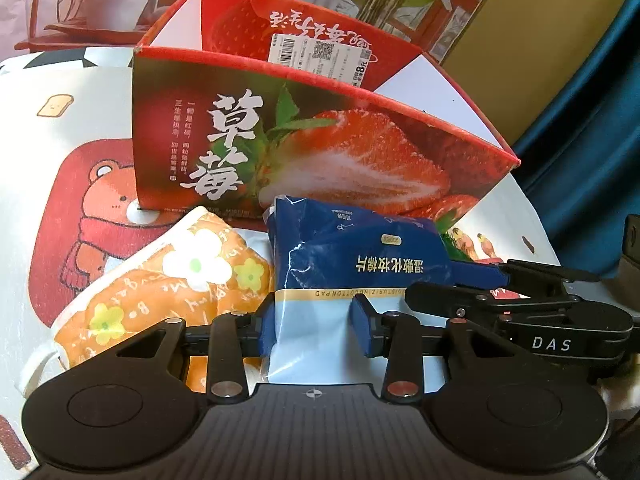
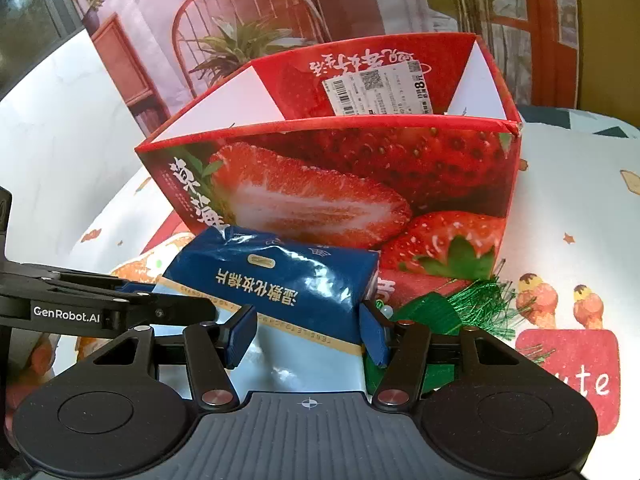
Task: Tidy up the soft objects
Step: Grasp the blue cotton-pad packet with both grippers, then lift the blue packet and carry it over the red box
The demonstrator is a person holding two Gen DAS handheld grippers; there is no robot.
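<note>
A blue and pale cotton-pad pack (image 1: 340, 280) lies in front of the open red strawberry box (image 1: 320, 148). My left gripper (image 1: 316, 332) is shut on the pack's near pale end. My right gripper (image 2: 306, 338) is shut on the same pack (image 2: 280, 280) from the other side; its fingers (image 1: 480, 272) show at the pack's right edge in the left wrist view. An orange flowered cloth (image 1: 160, 288) lies left of the pack. A green tassel (image 2: 452, 308) lies right of it, beside the box (image 2: 340, 184).
Everything rests on a white cartoon-print tablecloth (image 2: 568, 208) with a red bear patch (image 1: 92, 208). A backdrop with a printed chair and plants (image 2: 248, 32) stands behind the box. A teal curtain (image 1: 592, 120) hangs at the right.
</note>
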